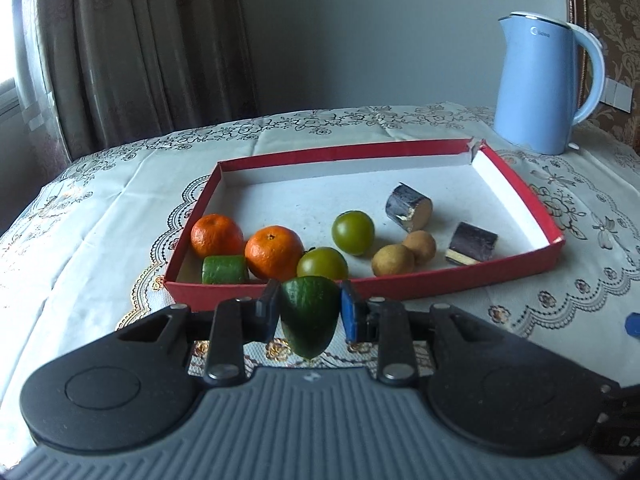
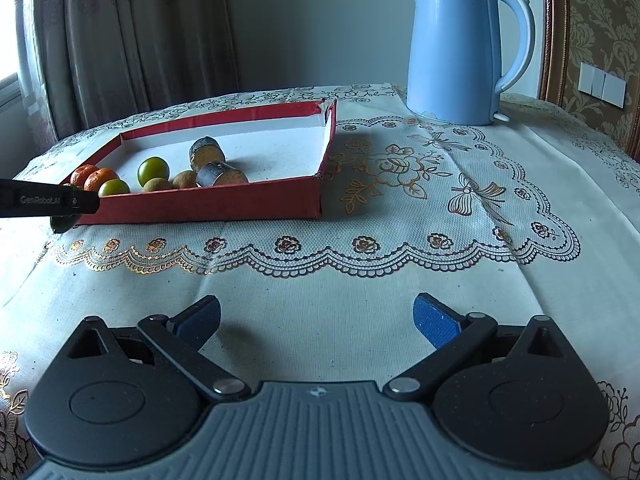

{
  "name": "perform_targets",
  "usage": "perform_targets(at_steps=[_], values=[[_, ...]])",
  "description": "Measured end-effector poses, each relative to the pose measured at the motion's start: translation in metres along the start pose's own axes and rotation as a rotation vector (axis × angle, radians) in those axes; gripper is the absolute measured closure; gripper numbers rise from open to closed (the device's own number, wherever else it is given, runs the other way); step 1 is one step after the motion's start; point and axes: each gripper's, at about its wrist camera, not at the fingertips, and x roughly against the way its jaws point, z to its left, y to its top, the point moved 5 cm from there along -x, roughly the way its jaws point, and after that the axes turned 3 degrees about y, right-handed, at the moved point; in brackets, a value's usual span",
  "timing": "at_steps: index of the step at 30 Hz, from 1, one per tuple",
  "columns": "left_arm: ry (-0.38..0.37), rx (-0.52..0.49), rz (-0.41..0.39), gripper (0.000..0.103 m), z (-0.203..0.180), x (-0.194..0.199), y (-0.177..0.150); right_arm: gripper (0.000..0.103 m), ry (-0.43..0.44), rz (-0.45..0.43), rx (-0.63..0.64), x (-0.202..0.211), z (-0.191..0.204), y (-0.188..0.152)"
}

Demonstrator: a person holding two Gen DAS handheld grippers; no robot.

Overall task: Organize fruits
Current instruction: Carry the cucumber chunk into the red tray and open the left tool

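Red cardboard walls frame the shallow tray on the lace tablecloth. Left to right inside it lie two oranges, a short green cylinder piece against the near wall, two green round fruits, two small tan fruits touching each other, and two dark cut chunks with pale ends. Just outside the tray's near wall, the left gripper is clamped on a dark green pointed fruit, one pad on each side, the tip pointing down above the cloth. Further right, the right gripper hovers low over bare tablecloth, well apart from the tray, its blue-padded fingers spread wide with nothing between them. Behind the tray's far right corner stands a pale blue kettle. Brown curtains hang at the far left.
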Motion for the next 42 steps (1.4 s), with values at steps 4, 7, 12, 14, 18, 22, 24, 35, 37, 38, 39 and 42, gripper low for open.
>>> perform_targets(at_steps=[4, 7, 12, 14, 18, 22, 24, 35, 37, 38, 39, 42], values=[[0.001, -0.005, -0.018, 0.075, -0.004, 0.006, -0.001, 0.0, 0.002, -0.001, -0.003, 0.0, 0.0, 0.0], [0.009, 0.003, -0.026, 0.075, -0.003, 0.007, 0.002, 0.0, 0.007, -0.004, -0.01, 0.001, 0.0, 0.0], [0.019, 0.004, -0.049, 0.075, -0.002, 0.009, 0.012, 0.0, 0.009, -0.006, -0.014, 0.0, -0.001, 0.001], [0.023, 0.006, -0.056, 0.075, -0.002, 0.008, 0.016, 0.0, 0.011, -0.007, -0.017, 0.0, -0.001, 0.001], [0.039, 0.005, -0.065, 0.075, -0.002, 0.002, 0.025, 0.0, 0.014, -0.008, -0.021, 0.001, -0.002, 0.001], [0.058, 0.003, -0.078, 0.075, -0.002, -0.005, 0.035, 0.0, 0.015, -0.009, -0.022, 0.001, -0.002, 0.001], [0.065, 0.001, -0.086, 0.075, -0.002, -0.009, 0.043, 0.0, 0.015, -0.009, -0.022, 0.001, -0.002, 0.001], [0.123, 0.036, 0.006, 0.073, 0.013, -0.081, 0.059, 0.0, 0.014, -0.008, -0.021, 0.0, -0.002, 0.002], [0.126, 0.039, 0.011, 0.07, 0.015, -0.086, 0.056, 0.0, 0.011, -0.006, -0.018, -0.001, -0.001, 0.002], [0.126, 0.041, 0.012, 0.055, 0.016, -0.088, 0.055, 0.0, 0.008, -0.004, -0.014, -0.001, -0.001, 0.002], [0.121, 0.047, 0.007, 0.031, 0.016, -0.088, 0.054, 0.0, 0.004, -0.002, -0.01, -0.001, 0.0, 0.002], [0.125, 0.061, -0.032, 0.01, 0.017, -0.081, 0.054, 0.0, 0.0, 0.001, -0.004, -0.002, 0.001, 0.002]])
